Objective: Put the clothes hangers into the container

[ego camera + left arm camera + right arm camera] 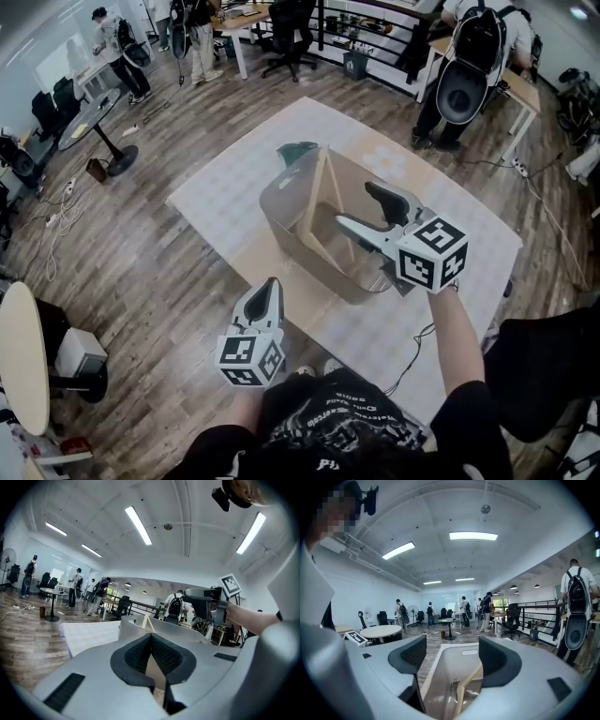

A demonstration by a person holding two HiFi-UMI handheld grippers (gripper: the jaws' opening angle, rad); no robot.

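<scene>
A translucent grey container (281,202) stands on a white mat (220,206) on the floor. Wooden clothes hangers (323,202) lean inside it. My right gripper (356,208) hovers over the container's near right side, open, with nothing between its pads. In the right gripper view (452,654) the container (450,667) and a wooden hanger (465,691) lie below the jaws. My left gripper (270,286) is nearer to me, left of the container's near corner. Its pads (140,651) meet at the tips, holding nothing. The container (136,625) shows just beyond them.
A dark teal object (298,152) sits at the container's far end. A cable (417,347) runs over the mat near my right arm. A round table (23,356) stands at the left. A person with a backpack (473,56) and office desks are farther back.
</scene>
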